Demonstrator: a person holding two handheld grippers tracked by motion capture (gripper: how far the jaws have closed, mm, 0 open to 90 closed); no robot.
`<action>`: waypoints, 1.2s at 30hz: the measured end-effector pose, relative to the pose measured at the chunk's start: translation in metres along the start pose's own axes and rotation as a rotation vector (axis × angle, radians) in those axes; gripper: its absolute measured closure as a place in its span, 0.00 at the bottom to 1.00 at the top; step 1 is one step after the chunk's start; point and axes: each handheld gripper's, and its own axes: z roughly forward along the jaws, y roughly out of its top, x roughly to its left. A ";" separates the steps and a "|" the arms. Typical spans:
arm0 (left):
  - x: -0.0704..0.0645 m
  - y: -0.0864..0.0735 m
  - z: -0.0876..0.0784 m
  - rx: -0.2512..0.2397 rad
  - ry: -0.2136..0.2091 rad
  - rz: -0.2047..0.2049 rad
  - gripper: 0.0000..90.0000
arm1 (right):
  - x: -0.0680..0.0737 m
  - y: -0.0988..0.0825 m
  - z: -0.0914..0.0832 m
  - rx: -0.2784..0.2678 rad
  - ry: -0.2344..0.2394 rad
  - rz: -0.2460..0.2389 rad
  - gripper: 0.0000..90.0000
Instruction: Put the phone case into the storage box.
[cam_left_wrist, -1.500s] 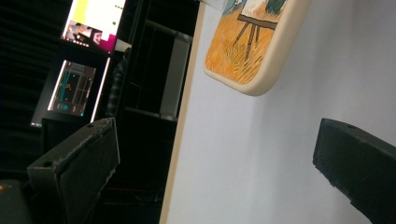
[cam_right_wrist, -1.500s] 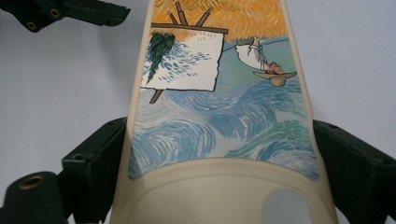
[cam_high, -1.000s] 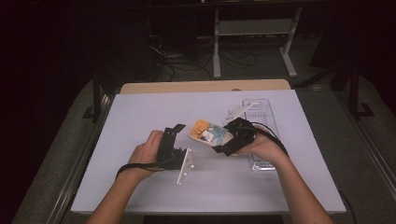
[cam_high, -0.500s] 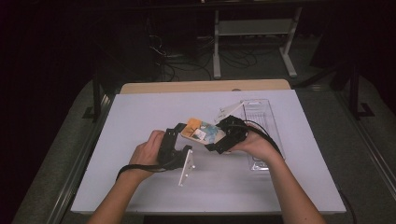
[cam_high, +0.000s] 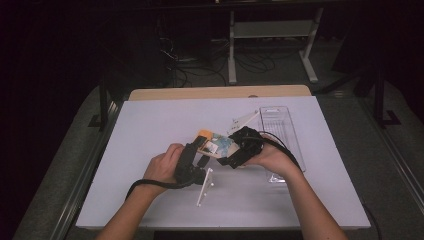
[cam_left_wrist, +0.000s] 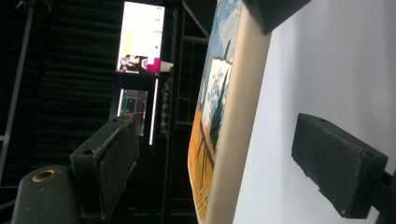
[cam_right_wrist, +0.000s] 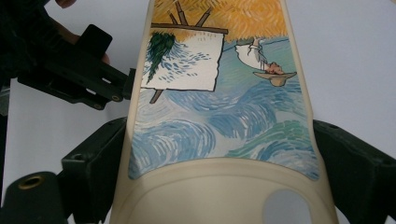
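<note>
From the high view, my right hand-held gripper grips a phone case and holds it up off the white worktop, about the middle of it, with the orange end pointing left toward my left hand-held gripper. A clear plastic tray lies to the right and a small clear stand sits near me. In the left gripper view I see the case edge-on, standing between my two black pads; those jaws have just been closing in, yet a gap shows on both sides, so this hand-held gripper is not yet pressing on anything. The cream rim looks thin and slightly rounded, so I judge the case light and somewhat bendy, likely to flex or twist if pinched only at a corner. In the right gripper view the painted back of the case fills the space between my jaws, which clamp its long edges near the camera-hole end. The printed surface looks smooth and perhaps slick, so I would take hold across the two long side rims, squarely, near the orange end, and squeeze gently so the shell does not buckle.
</note>
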 end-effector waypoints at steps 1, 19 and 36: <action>0.000 0.000 0.000 -0.004 0.000 0.004 0.18 | 0.000 0.000 0.000 -0.001 0.002 -0.001 0.11; -0.011 0.005 0.001 -0.014 0.032 0.083 0.42 | 0.004 0.002 0.006 0.004 0.016 -0.005 0.11; -0.011 0.010 -0.001 -0.025 0.042 0.084 0.58 | 0.006 0.002 0.010 0.015 0.014 -0.009 0.11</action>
